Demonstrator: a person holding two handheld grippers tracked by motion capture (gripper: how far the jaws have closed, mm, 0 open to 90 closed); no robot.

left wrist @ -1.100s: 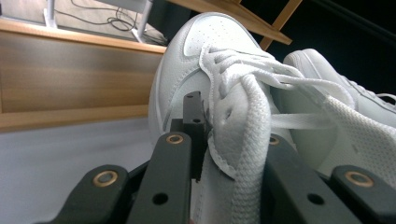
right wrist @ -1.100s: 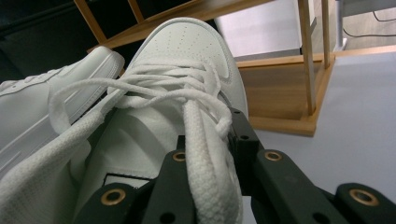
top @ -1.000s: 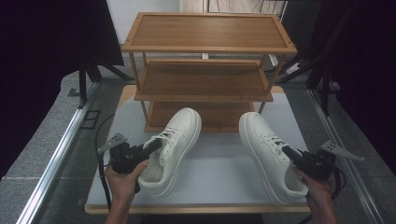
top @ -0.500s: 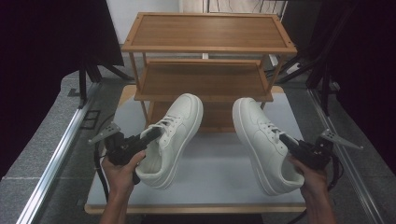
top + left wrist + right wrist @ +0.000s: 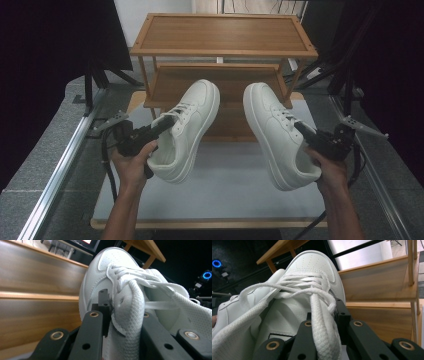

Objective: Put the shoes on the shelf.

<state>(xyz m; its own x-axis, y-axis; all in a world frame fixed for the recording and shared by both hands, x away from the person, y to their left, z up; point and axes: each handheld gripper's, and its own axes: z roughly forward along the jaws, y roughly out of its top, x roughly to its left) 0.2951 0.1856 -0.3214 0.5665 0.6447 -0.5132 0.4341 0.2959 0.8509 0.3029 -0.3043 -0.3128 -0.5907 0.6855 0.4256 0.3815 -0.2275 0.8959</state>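
the left gripper (image 5: 167,121) is clamped on the tongue and laces of the left shoe (image 5: 187,130), its jaws nearly closed with the fabric pinched between them. the right gripper (image 5: 301,129) grips the right shoe (image 5: 277,132) the same way, at the tongue. both shoes hang tilted above the bench (image 5: 225,192), toes pointing at the wooden rack (image 5: 222,35), close in front of its lower shelves.

Two shoes (image 5: 187,132) side by side (off table (image 5: 225,200)), before rack (image 5: 222,35).
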